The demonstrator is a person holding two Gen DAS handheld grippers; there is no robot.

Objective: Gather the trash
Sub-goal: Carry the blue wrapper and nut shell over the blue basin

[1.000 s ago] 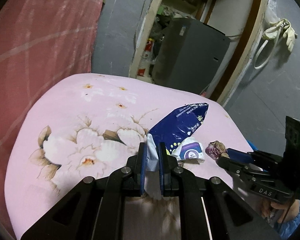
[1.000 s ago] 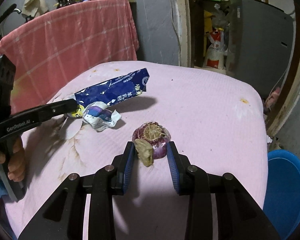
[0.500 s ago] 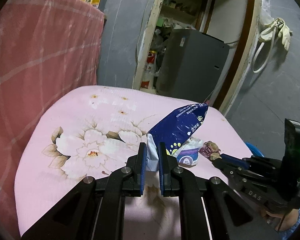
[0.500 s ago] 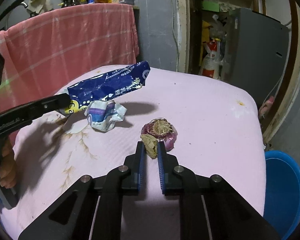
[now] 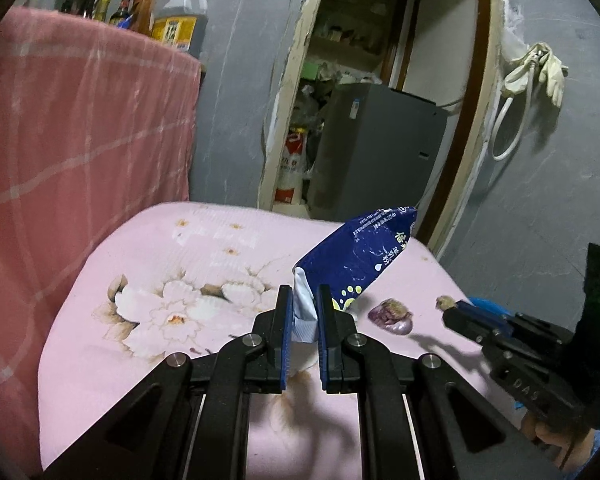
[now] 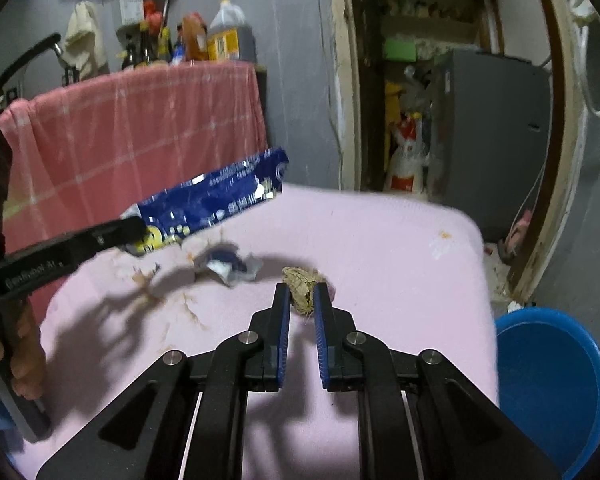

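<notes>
My left tool (image 5: 303, 312) pinches the blue bag (image 5: 360, 258) by its white end, lifted off the pink desk (image 5: 148, 248). My right tool (image 6: 300, 300) has just closed on a dry brown scrap (image 6: 298, 286), held above the desk. Still lying there: a crumpled wrapper (image 6: 226, 266) mid-desk and the purple onion piece (image 5: 392, 314). Nothing is binned yet, I judge; the blue bucket (image 6: 548, 384), near right, looks empty as far as I can see.

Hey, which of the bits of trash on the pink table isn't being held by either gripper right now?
The small crumpled blue-and-white wrapper lies loose on the cloth. The long blue bag is clamped in the left gripper, and the brown scrap sits in the right gripper.
</notes>
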